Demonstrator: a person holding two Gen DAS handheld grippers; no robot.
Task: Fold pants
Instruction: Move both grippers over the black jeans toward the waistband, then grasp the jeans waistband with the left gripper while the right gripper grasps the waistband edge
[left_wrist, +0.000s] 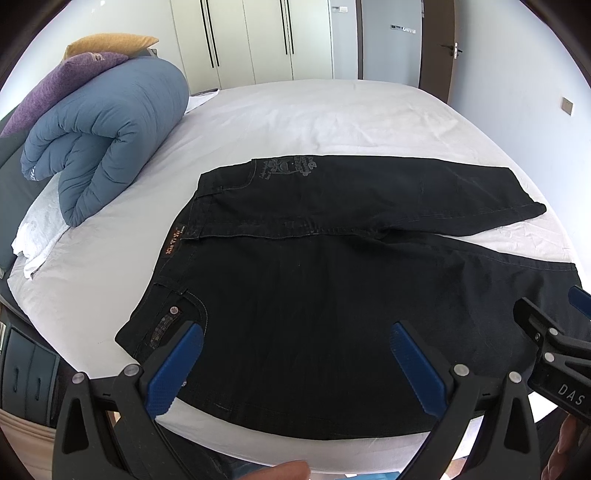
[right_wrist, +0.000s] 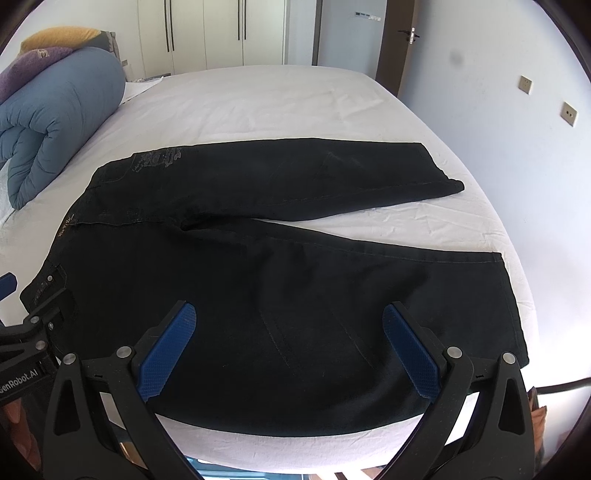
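Pants (left_wrist: 314, 295) lie spread flat on bed (left_wrist: 332, 118), legs right; left gripper (left_wrist: 295, 354) and right gripper (right_wrist: 290, 336) hover released near edge, ready to grab.

I am working in a home bedroom: a wide bed (left_wrist: 332, 110) under a white sheet, a rolled blue duvet (left_wrist: 107, 136) with purple and mustard pillows (left_wrist: 55, 85) at its head, tall built-in wardrobes (left_wrist: 251, 37) behind, and a door (left_wrist: 439, 40).

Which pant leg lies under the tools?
The near leg, running to the bed's front edge; both open tools hover over it. The far leg angles away, beyond them.
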